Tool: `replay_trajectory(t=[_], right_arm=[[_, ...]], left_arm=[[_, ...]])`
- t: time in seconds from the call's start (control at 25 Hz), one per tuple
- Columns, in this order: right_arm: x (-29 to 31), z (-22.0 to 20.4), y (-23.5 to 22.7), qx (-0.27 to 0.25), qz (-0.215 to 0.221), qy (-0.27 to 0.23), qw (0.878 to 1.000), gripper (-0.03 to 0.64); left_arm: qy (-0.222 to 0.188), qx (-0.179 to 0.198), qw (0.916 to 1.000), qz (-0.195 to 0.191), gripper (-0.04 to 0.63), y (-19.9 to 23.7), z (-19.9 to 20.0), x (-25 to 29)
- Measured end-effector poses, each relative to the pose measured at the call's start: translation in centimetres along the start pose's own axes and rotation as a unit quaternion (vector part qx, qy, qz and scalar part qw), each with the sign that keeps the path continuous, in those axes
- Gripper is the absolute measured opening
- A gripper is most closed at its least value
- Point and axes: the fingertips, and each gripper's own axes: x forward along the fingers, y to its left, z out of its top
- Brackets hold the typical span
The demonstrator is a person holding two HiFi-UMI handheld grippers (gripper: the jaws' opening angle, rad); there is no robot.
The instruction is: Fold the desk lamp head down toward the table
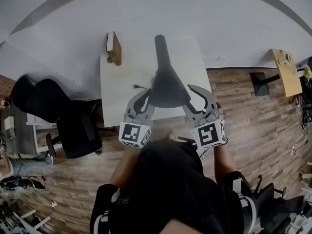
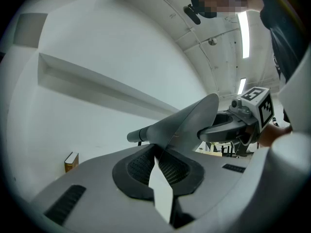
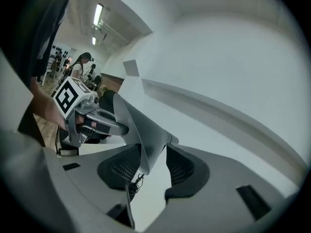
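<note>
I can't see the lamp's base or hinge in any view. The wide shade covers what stands under it, and the person's body (image 1: 165, 189) cuts off the near edge of the table (image 1: 116, 99) in the head view. At the far left a black chair (image 1: 73, 128) stands just off the table's left edge. A book (image 1: 113, 48) stands upright on the far left corner, well apart from the work. The left gripper (image 1: 145, 97) is clenched on the left rim of the lamp head (image 1: 168, 89). In its own view the pads meet on the thin edge of the shade, with only a sliver of white table showing below. The lamp head sits over the near middle of the table, between the two grippers. Its broad mouth faces the person, and its neck (image 1: 162, 50) runs straight away towards the wall (image 1: 195, 9), so the long axis lies front to back. A thin cable (image 1: 140, 87) lies on the table just left of the shade, and I can't trace where it ends. The right gripper (image 1: 191, 99) is released. Its jaws stand apart with the right rim of the shade between them, and there is a clear gap on the outer side. The tabletop is bare beyond the neck and to its right. Past the table's right edge is open wooden floor (image 1: 234, 91), with a small wooden desk (image 1: 287, 72) far off at the right border.
</note>
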Motion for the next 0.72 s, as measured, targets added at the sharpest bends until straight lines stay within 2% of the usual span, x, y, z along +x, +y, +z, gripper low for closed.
replay_trajectory(t=[0.12,0.24,0.28,0.52,0.6,0.72], right_arm=[[0.4,0.2,-0.1,-0.018,0.001,0.000,1.000,0.156],[0.4,0.4,-0.2,-0.021,0.000,-0.002,1.000,0.064],[0.4,0.4,-0.2,-0.020,0.001,-0.002,1.000,0.052],[0.3,0.4,-0.3,-0.012,0.000,-0.001,1.000,0.051],[0.3,0.4,-0.3,-0.010,-0.002,-0.001,1.000,0.049],[0.4,0.3,-0.3,-0.009,-0.002,-0.002,1.000,0.049]], left_arm=[[0.000,0.001,1.0000,-0.001,0.041,0.0,0.0,0.1],[0.001,0.002,1.0000,-0.002,0.041,0.0,-0.1,0.1],[0.003,0.002,1.0000,-0.003,0.041,-0.1,-0.1,0.1],[0.010,0.008,0.9999,-0.010,0.041,-0.1,-0.1,0.0],[0.009,0.021,0.9997,-0.012,0.043,-0.3,0.1,-0.4],[-0.010,0.054,0.9984,-0.015,0.114,-0.8,1.4,-1.1]])
